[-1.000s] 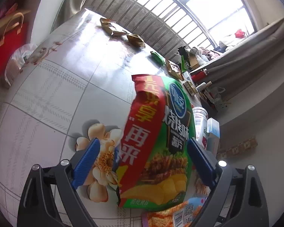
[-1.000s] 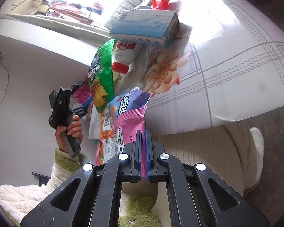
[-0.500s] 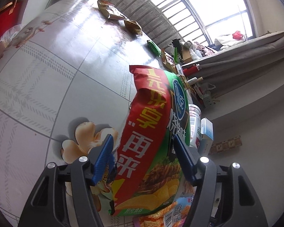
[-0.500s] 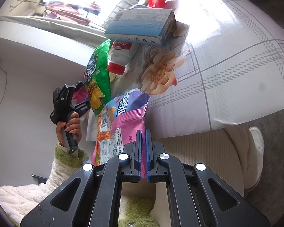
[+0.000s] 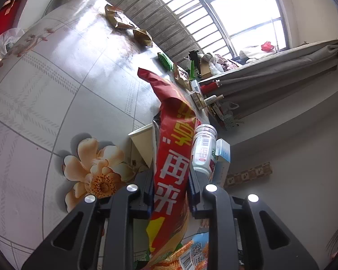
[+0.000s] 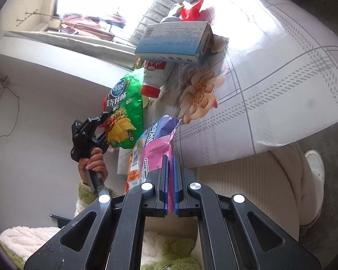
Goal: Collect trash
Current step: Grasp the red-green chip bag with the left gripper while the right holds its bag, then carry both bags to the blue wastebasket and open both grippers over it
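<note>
- at the near edge of the flowered table (image 5: 56, 94), the left gripper (image 5: 171, 186) is closing on the chip bag (image 5: 171, 175); the bag is squeezed narrow between the blue pads, standing up off the table.
- from the right wrist view the same bag (image 6: 124, 117) shows its green face, with the left gripper (image 6: 101, 121) pinching its lower side.
- the right gripper (image 6: 170, 184) is clamped tight on the bottom edge of a pink snack bag (image 6: 157, 144), which hangs out over the table edge above the person's lap.
- both bags look light, thin and crinkly; the film is likely slick, so a pinch across a folded or sealed edge should hold better than the puffy middle.
- a white bottle (image 5: 204, 150) and a blue box (image 5: 223, 155) stand just beside the chip bag and could get knocked.
- hidden: the chip bag's lower end drops out of the left view, so i can't tell whether it's empty.
- more wrappers (image 5: 124, 22) lie far across the table, too small to read.
</note>
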`<state>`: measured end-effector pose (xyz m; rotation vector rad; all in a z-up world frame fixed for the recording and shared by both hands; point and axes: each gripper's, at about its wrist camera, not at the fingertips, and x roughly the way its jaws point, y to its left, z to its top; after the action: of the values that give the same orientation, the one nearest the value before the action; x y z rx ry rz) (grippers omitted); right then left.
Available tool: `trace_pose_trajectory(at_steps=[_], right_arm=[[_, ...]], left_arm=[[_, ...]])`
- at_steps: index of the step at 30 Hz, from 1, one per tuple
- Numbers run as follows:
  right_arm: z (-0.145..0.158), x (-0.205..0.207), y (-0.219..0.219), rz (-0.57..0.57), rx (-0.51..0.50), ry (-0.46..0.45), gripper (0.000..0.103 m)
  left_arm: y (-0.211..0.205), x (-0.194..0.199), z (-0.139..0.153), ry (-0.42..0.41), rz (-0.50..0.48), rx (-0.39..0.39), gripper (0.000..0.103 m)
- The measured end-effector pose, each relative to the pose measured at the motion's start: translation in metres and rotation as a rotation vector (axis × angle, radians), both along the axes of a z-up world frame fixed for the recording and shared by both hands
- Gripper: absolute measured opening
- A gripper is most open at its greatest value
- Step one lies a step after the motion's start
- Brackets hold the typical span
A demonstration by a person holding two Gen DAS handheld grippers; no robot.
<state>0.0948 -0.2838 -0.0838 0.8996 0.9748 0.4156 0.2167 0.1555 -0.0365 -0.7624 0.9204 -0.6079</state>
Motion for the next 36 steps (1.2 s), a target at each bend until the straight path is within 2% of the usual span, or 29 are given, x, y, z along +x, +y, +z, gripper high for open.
trace_pose_trajectory(at_steps=[4, 9, 14, 18, 22, 24, 26, 29, 30, 32, 36], right_arm=[[0.003, 0.001, -0.001, -0.021, 0.005, -0.025, 0.002], [0.006, -0.005, -0.014, -0.079, -0.015, -0.037, 0.002], [0.003, -0.002, -0.031, -0.145, -0.022, -0.042, 0.002], [-0.002, 0.008, -0.035, -0.181, -0.027, -0.047, 0.002], [-0.009, 0.014, -0.036, -0.188, -0.014, -0.041, 0.002], [-0.014, 0.016, -0.036, -0.192, -0.005, -0.035, 0.002], [-0.016, 0.013, -0.037, -0.195, 0.012, -0.031, 0.002], [-0.021, 0.009, -0.042, -0.203, 0.053, -0.026, 0.003], [-0.023, 0.008, -0.043, -0.209, 0.066, -0.024, 0.003], [-0.026, 0.006, -0.048, -0.211, 0.111, -0.022, 0.004], [-0.029, 0.0, -0.052, -0.205, 0.16, -0.018, 0.009]], left_arm=[[0.004, -0.01, 0.011, -0.026, 0.015, -0.017, 0.01], [0.005, -0.024, 0.025, -0.07, 0.026, -0.021, 0.006], [-0.003, -0.042, 0.041, -0.121, 0.002, -0.01, 0.005], [-0.017, -0.063, 0.068, -0.209, -0.044, 0.031, 0.005], [-0.048, -0.096, 0.101, -0.344, -0.136, 0.142, 0.005], [-0.073, -0.118, 0.112, -0.424, -0.201, 0.257, 0.005], [-0.105, -0.138, 0.111, -0.489, -0.27, 0.39, 0.005], [-0.145, -0.153, 0.087, -0.516, -0.332, 0.563, 0.006], [-0.153, -0.155, 0.079, -0.512, -0.339, 0.586, 0.006], [-0.161, -0.153, 0.069, -0.48, -0.353, 0.556, 0.006], [-0.17, -0.154, 0.059, -0.492, -0.366, 0.574, 0.006]])
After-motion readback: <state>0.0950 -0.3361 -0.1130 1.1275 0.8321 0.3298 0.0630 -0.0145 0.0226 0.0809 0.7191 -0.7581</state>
